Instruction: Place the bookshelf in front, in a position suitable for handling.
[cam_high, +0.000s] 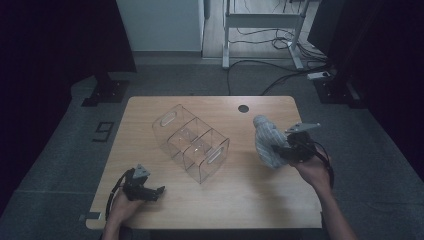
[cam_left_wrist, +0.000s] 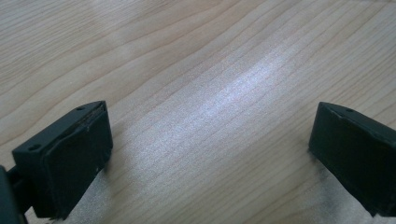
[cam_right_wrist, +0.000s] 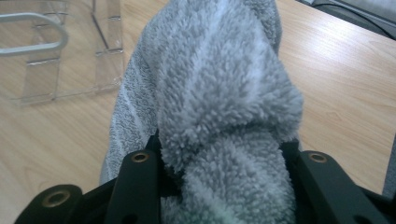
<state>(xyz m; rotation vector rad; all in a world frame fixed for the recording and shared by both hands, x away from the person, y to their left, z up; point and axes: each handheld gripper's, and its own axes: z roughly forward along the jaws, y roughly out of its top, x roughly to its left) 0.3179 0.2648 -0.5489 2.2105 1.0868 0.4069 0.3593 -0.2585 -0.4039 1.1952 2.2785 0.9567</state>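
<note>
High view: the grey towel (cam_high: 265, 141) hangs lengthwise over the right side of the table (cam_high: 150, 115), its long axis running away from the person and slightly left, one end pointing at the far edge, right of the clear organizer (cam_high: 192, 141). The right gripper (cam_high: 285, 150) has its fingers (cam_right_wrist: 140, 186) clenched on the towel's near end, fleece bulging between them. The left gripper (cam_high: 152, 192) rests at the near left, fingers (cam_left_wrist: 70, 158) spread wide over bare wood, grasping nothing.

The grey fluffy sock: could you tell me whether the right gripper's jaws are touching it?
Touching: the right gripper view shows both jaws of the right gripper pressed into the sock.
</note>
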